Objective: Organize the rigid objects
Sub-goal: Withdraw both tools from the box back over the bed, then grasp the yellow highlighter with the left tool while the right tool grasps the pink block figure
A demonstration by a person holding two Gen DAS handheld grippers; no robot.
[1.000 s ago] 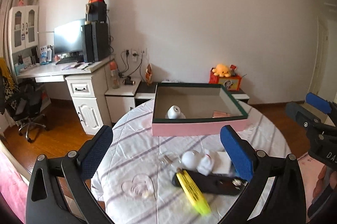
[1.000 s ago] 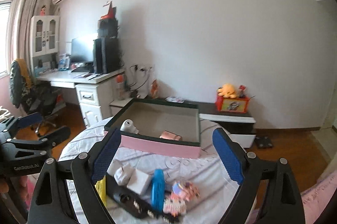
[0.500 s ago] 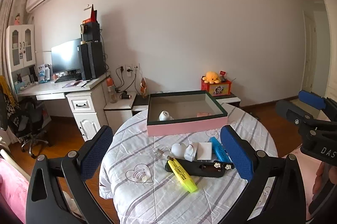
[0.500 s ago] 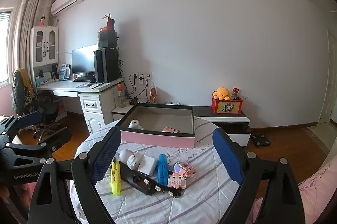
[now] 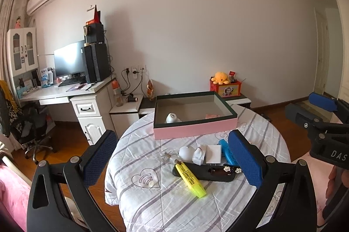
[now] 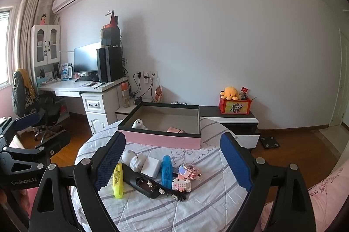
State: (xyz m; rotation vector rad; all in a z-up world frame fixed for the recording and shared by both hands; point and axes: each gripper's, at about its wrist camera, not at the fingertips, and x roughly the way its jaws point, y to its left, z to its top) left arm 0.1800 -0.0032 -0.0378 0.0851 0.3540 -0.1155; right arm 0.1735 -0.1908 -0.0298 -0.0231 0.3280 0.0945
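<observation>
The pink box [image 6: 162, 140] is sitting mid-frame on the surface [image 6: 207, 208], holding just two items; yellow highlighter [image 6: 118, 180], blue highlighter [image 6: 166, 172] and block toys [image 6: 185, 177] are waiting below it. Both hand-held grippers, left [image 5: 172, 161] and right [image 6: 172, 163], are gaping wide, empty.

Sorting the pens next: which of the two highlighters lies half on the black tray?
The yellow highlighter: its rear end rests on the black tray. The blue highlighter lies beside it.

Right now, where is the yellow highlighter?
In the right wrist view the yellow highlighter lies on the table's left side, beside the black case, nearer than the pink box.
</observation>
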